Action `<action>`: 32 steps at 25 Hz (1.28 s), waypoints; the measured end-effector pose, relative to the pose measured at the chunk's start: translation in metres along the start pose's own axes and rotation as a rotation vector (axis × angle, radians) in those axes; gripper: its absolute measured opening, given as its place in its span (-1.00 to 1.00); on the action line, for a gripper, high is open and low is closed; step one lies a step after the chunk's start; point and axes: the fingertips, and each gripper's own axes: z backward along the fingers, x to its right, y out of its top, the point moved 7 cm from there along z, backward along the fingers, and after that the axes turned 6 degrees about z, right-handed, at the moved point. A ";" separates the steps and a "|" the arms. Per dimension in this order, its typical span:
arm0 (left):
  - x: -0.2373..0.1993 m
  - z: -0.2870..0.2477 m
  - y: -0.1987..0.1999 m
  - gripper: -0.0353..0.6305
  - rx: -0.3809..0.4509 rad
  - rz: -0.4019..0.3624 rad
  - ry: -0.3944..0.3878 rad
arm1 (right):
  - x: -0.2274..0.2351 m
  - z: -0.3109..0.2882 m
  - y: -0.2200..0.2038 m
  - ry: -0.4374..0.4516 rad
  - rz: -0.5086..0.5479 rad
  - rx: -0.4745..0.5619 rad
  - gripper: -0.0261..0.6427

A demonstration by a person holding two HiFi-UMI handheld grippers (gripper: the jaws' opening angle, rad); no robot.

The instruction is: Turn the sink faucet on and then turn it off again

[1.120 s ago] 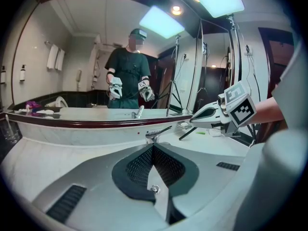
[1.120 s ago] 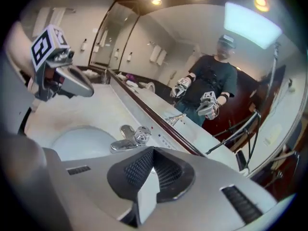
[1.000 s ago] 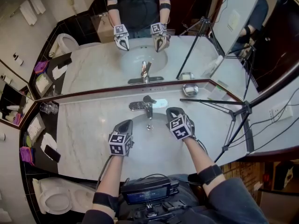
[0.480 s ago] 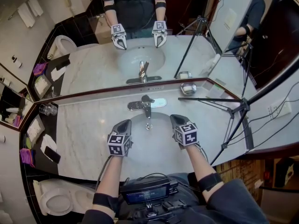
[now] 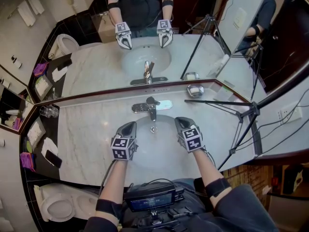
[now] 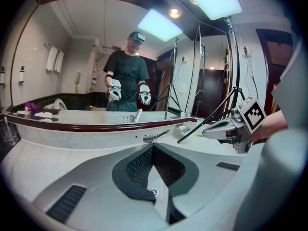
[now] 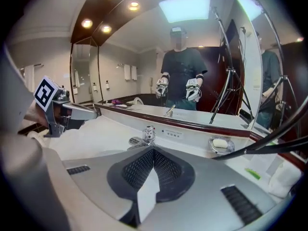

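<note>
Head view: a marble countertop seen from above, running under a wall mirror.
Faucet: chrome, with a single lever, standing at the back rim of the basin just in front of the mirror; neither gripper touches it.
Soap dish: right of the faucet, against the mirror's lower edge.
Glass tumbler: well left of the faucet, at the counter's end.
Tripod: right of the faucet; one black leg lies across the counter, its tip near the soap dish and beyond the right gripper.
Left gripper: over the basin, near the faucet on its left and front, pointing toward it; jaws pressed together with nothing between them.
Right gripper: over the basin, near the faucet on its right and front, pointing toward it; jaws likewise closed on nothing, apart from the faucet.
</note>
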 end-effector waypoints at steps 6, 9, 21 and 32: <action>-0.001 -0.003 0.001 -0.88 -0.005 0.000 0.005 | -0.004 -0.015 0.023 -0.027 0.244 -0.027 -0.85; -0.002 -0.005 0.001 -0.88 -0.005 -0.001 0.007 | -0.004 -0.031 0.026 -0.014 0.338 -0.031 -0.82; -0.008 -0.002 -0.004 -0.88 -0.016 0.007 0.027 | -0.014 -0.086 0.052 0.085 0.876 -0.115 -0.38; -0.012 -0.002 -0.010 -0.89 -0.028 0.014 0.042 | -0.031 -0.134 0.049 0.185 1.280 -0.163 -0.28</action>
